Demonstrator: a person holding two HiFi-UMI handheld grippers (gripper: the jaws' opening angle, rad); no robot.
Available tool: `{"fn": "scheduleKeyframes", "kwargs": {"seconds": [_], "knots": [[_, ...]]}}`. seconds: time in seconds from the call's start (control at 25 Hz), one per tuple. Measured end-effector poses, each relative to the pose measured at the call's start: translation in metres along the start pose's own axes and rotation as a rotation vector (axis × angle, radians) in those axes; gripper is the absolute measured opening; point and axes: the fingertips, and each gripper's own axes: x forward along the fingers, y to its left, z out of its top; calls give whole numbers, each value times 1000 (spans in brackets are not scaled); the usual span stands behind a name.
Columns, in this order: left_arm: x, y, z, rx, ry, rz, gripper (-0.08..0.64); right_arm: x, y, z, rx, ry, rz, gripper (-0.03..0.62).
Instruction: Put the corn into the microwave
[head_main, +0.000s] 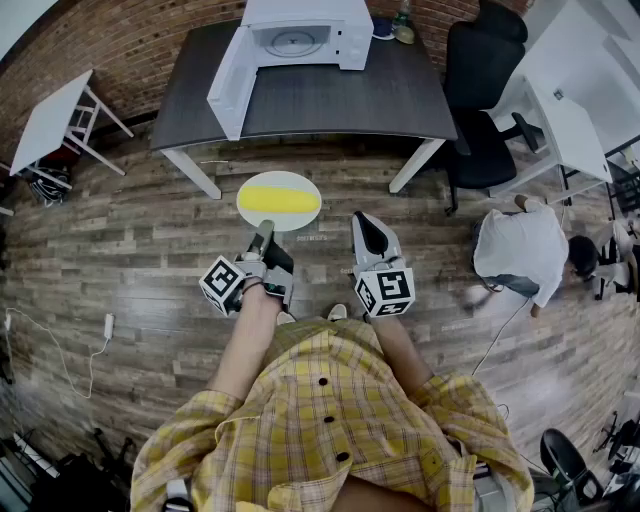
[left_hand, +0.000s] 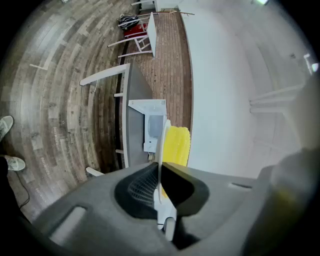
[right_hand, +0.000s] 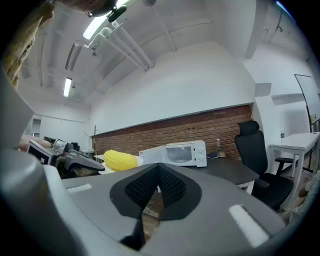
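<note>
A yellow corn cob lies on a white plate held out above the wooden floor. My left gripper is shut on the plate's near rim. In the left gripper view the plate shows edge-on between the jaws, with the corn on its right. Beside it my right gripper is shut with nothing in it. The white microwave stands on a dark table ahead, its door swung open to the left. The right gripper view shows the corn and the microwave beyond it.
A black office chair stands right of the table. A person crouches on the floor at the right. A white side table is at the left, a white desk at the right. A cable lies on the floor.
</note>
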Motion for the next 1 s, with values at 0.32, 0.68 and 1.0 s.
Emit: {"fn": "scheduleKeyframes", "kwargs": {"seconds": [0.32, 0.68, 1.0], "knots": [[8, 0, -16, -22, -12, -5, 17, -3, -13, 1, -9, -2, 18, 3], [34, -4, -42, -31, -40, -22, 17, -5, -43, 0, -44, 3, 53, 3], [53, 4, -51, -32, -59, -1, 17, 1, -69, -7, -13, 3, 56, 4]]}}
